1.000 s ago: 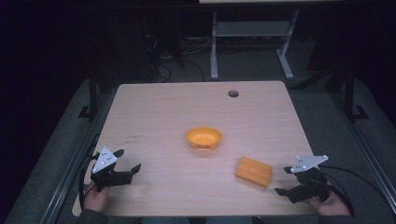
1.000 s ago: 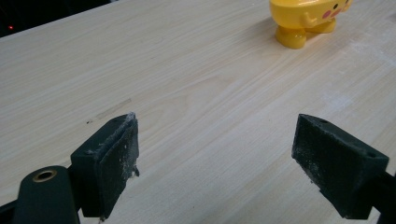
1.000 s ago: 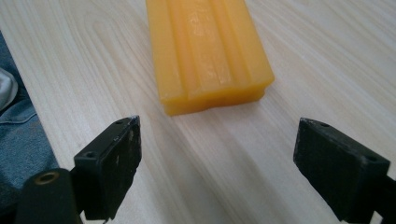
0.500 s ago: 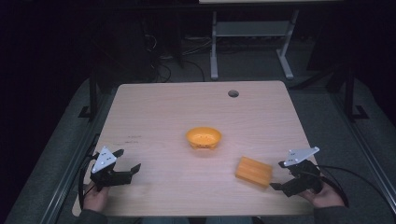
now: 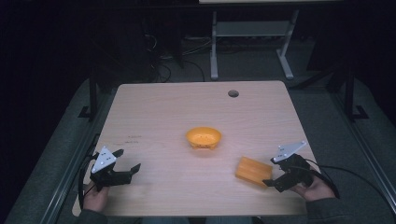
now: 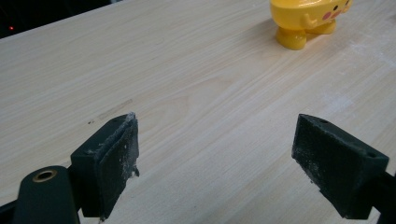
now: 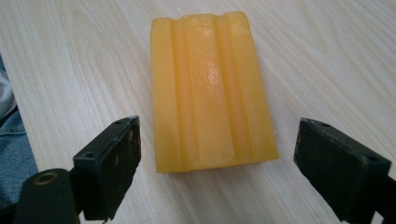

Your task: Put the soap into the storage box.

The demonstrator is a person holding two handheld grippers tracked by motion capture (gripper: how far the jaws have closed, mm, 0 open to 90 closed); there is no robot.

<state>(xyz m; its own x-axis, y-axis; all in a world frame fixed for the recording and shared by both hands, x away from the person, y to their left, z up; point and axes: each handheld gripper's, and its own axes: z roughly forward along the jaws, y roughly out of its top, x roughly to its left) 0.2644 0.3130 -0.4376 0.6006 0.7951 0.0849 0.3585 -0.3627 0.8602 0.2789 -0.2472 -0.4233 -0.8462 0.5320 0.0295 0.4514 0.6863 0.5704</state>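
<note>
Your right gripper (image 5: 275, 179) sits just right of the orange ridged block (image 5: 253, 171), jaws spread wider than the block and holding nothing, lined up along its length so they can likely close on its long sides. The block lies flat on the table (image 5: 154, 107), near the yellow bowl (image 5: 203, 138). Your left gripper (image 5: 123, 167), well left of the block, rests wide open and empty.
</note>
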